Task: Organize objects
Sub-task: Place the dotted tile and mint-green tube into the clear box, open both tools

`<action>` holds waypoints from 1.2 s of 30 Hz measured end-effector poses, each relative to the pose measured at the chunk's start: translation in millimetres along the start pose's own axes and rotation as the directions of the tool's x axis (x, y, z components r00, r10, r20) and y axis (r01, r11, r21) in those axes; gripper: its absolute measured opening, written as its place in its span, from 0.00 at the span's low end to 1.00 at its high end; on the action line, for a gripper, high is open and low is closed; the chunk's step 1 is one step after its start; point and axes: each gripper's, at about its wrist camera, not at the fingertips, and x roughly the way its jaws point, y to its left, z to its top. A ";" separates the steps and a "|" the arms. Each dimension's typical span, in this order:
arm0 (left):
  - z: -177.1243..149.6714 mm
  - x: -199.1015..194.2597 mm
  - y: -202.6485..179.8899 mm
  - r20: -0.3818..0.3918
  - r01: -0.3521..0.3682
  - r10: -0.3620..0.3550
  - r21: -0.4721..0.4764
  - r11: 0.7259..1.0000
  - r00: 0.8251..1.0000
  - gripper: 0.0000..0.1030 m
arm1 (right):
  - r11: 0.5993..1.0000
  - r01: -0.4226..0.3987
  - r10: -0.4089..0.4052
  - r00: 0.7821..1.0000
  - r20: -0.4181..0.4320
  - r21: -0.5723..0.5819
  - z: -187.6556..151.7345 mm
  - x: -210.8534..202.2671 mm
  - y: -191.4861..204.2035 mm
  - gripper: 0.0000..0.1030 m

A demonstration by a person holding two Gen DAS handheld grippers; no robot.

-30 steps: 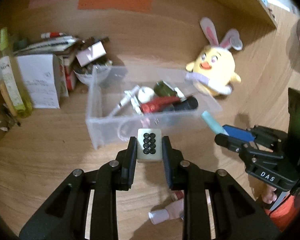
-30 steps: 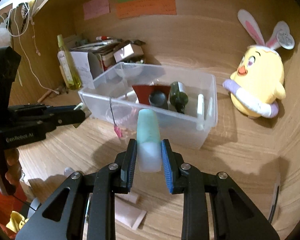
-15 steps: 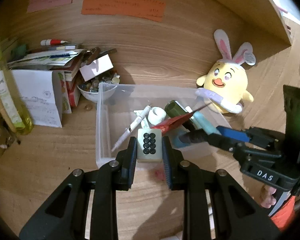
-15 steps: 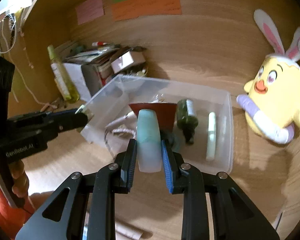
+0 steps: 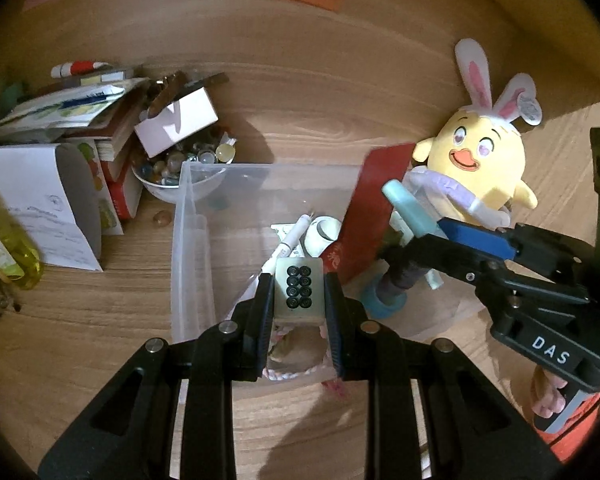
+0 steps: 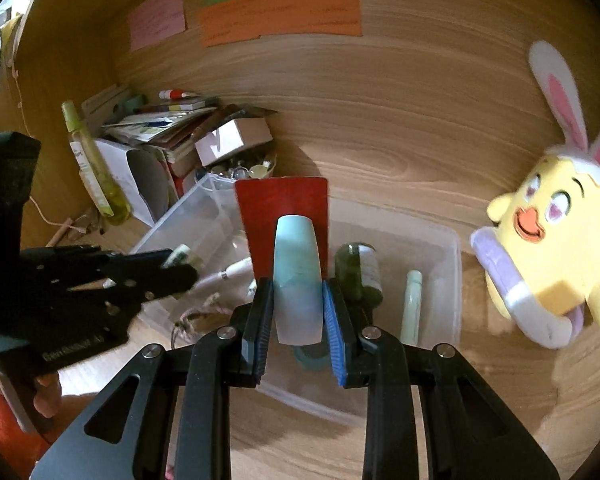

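While a mahjong tile [image 5: 299, 287] sits clamped in the left gripper [image 5: 299, 300] above the clear plastic bin [image 5: 188, 240], the right gripper [image 6: 299, 312] pinches a pale teal tube [image 6: 298, 276] over the same bin, before a red card [image 6: 282, 204]. Just right sits a yellow chick plush [image 6: 548, 248].

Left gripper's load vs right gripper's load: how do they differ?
Shape: the mahjong tile in the left gripper is a short flat block; the tube in the right gripper is long and rounded.
Colour: the tile is cream with eight dark circles; the tube is plain pale teal fading to white.
Reach: the tube juts well past its fingertips; the tile barely does.
Shared: both clamped, held over the clear bin.
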 end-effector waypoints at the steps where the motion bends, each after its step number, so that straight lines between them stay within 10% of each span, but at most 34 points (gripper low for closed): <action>1: 0.8 1.1 1.0 -0.002 0.000 0.000 -0.003 1.000 1.000 0.23 | 1.000 0.000 0.000 1.000 0.000 -0.006 2.4 2.1 2.3 0.22; 36: -8.0 -48.2 -10.5 0.071 -0.011 0.007 0.049 0.999 0.997 0.47 | 0.995 0.081 -0.080 0.997 0.007 -0.056 -30.5 -24.2 8.3 0.42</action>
